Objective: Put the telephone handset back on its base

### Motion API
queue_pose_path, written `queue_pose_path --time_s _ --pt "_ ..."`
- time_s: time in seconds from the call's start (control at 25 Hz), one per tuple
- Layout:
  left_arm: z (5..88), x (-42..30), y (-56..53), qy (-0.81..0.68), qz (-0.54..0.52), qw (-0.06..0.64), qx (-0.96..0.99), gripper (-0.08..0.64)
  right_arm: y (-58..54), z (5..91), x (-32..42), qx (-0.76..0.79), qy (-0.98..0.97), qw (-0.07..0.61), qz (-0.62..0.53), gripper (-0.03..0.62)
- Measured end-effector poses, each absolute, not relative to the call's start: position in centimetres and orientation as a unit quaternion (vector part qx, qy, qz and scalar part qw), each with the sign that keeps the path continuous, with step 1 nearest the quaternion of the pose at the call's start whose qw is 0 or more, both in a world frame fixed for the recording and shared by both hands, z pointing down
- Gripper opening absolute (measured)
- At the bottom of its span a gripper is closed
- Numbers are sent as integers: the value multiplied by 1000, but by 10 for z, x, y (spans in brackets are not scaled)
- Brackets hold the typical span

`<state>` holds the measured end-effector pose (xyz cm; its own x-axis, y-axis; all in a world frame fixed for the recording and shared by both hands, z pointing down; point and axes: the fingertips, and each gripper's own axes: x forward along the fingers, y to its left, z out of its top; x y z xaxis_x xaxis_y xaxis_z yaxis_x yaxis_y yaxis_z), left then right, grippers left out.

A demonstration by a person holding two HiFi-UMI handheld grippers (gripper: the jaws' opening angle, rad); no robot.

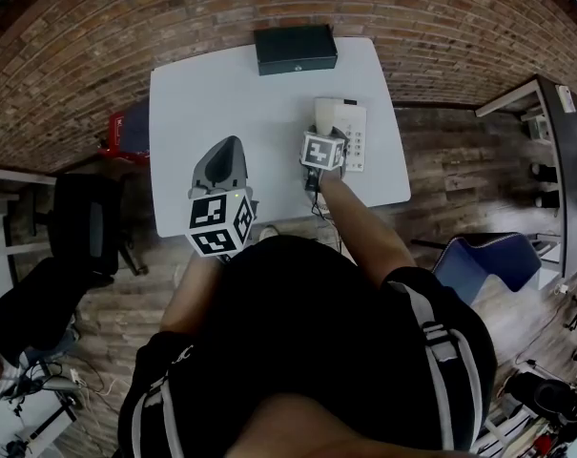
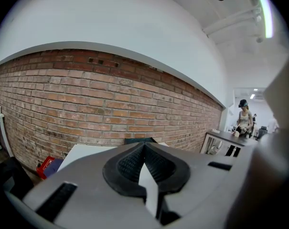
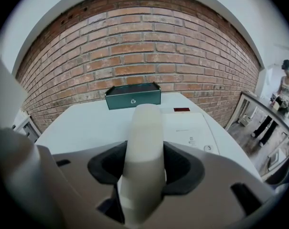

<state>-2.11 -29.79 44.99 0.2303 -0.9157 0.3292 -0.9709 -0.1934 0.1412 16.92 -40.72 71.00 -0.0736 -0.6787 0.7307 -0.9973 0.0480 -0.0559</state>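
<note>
Grey right gripper [image 3: 143, 168] jaws are clamped on the cream handset [image 3: 142, 142], which stands up between the black pads [image 3: 185, 168]. The handset's lower end is cut off behind the gripper body. In the head view the marker cube covers most of the handset [image 1: 324, 114]; only its far end shows, over the left part of the telephone base [image 1: 353, 134]. Can't tell whether it touches the base or hangs just above it. In the right gripper view the base [image 3: 192, 128] lies just right of the handset, with a red label strip and a "3" key showing; the rest of the keypad is hidden by the gripper. No cord can be made out.

The left gripper [image 2: 144, 149] jaws are closed together with nothing between them, only a thin sliver of white showing below the tips. In the head view the left gripper [image 1: 227, 153] is over the near left part of the white table [image 1: 202, 93], well apart from the base.

A dark green box [image 3: 133, 96] sits at the table's far edge, against the brick wall [image 3: 149, 46]. A red object [image 2: 46, 166] sits on the floor left of the table, too small to identify. A black chair [image 1: 83, 227] is at left, a blue chair [image 1: 488, 260] at right. A person [image 2: 243, 116] stands far off at right.
</note>
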Motion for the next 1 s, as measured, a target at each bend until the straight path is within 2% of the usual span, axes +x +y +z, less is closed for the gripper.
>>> queue_pose_path --time_s 0.2,0.44,0.56,0.6,0.68,0.8,1.0 --pt "450 -21 -297 -614 84 160 768 -5 -408 710 168 629 -675 255 290 202" --pt "450 -17 -298 -609 76 161 773 -5 -412 679 168 623 -710 170 280 222" --pt "449 -13 -300 -606 72 160 776 -5 -412 645 172 618 -726 107 283 221" --pt "449 -10 -300 -604 71 160 777 -5 -411 629 175 616 -734 86 274 202" --pt "449 -4 -300 -598 69 161 782 -5 -406 598 181 611 -751 54 244 31" --pt "449 5 -301 -588 68 161 790 -5 -398 557 195 617 -763 29 191 3" --pt "450 26 -302 -566 73 157 806 -5 -377 502 216 611 -779 2 142 -2"
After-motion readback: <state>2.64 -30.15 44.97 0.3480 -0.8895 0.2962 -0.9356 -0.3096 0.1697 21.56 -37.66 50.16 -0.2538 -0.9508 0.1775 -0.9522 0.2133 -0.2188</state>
